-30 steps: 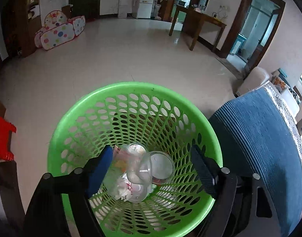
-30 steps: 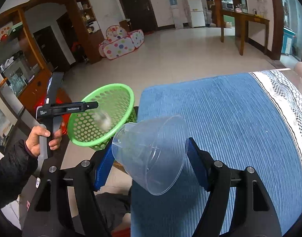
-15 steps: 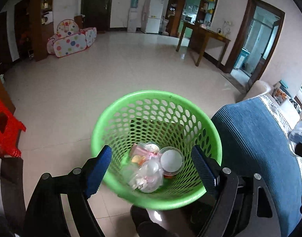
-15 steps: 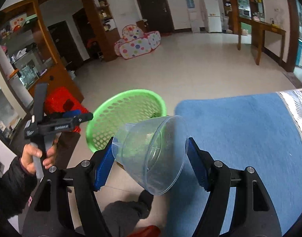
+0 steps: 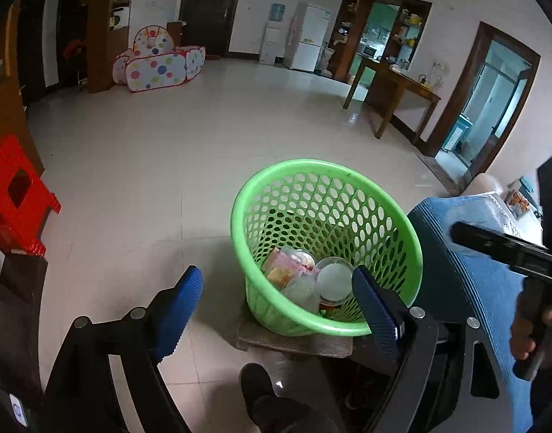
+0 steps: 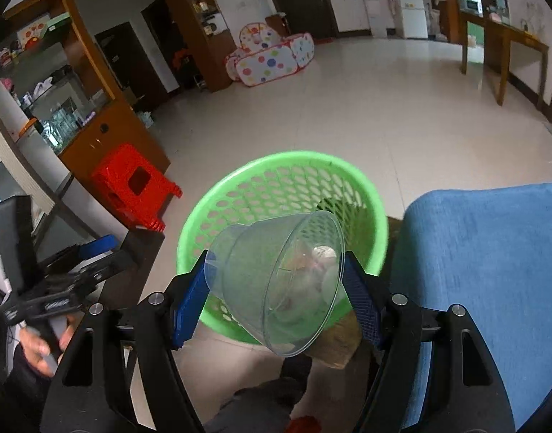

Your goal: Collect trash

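A green perforated basket (image 5: 312,195) (image 6: 286,166) stands on a low wooden stool beside the blue-covered table (image 6: 492,252). Several clear cups and wrappers (image 5: 312,278) lie in its bottom. My left gripper (image 5: 276,306) is open and empty, drawn back to the left of the basket's near rim. My right gripper (image 6: 276,288) is shut on a clear plastic cup (image 6: 276,281), tilted on its side, held just above the basket's near rim. The right gripper's body also shows in the left wrist view (image 5: 506,249).
A red plastic stool (image 5: 12,195) (image 6: 131,187) stands on the tiled floor to the left. A wooden cabinet (image 6: 106,133) is behind it. A polka-dot play tent (image 5: 157,61) and a wooden table (image 5: 394,90) stand farther off. My shoe (image 5: 261,389) is below the basket.
The left gripper has pulled back and left from over the basket after dropping trash into it. The right gripper has carried the clear cup from over the blue table to above the basket.
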### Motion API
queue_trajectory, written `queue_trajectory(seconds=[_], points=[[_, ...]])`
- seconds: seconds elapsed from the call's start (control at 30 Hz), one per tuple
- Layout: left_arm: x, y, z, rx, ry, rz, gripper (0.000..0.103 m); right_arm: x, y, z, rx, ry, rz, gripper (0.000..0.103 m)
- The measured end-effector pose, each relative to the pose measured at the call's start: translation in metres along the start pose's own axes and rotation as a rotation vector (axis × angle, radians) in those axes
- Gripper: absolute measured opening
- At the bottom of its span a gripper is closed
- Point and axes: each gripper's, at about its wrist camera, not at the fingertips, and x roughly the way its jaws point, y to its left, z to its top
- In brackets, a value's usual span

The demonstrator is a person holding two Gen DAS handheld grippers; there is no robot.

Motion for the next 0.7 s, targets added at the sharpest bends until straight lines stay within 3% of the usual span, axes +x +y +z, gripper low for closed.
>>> queue_trajectory(seconds=[0.27, 0.57, 0.7], points=[[0.004, 0.0, -0.01, -0.012, 0.011, 0.006, 0.082, 0.011, 0.003, 0.001, 0.043, 0.015, 0.045, 0.079], [-0.01, -0.02, -0.015, 0.02, -0.019, 0.01, 0.084, -0.028, 0.009, -0.012, 0.023, -0.024, 0.031, 0.079], [-0.023, -0.031, -0.018, 0.042, -0.039, 0.023, 0.084, -0.048, 0.013, -0.026, 0.004, -0.039, -0.021, 0.086]])
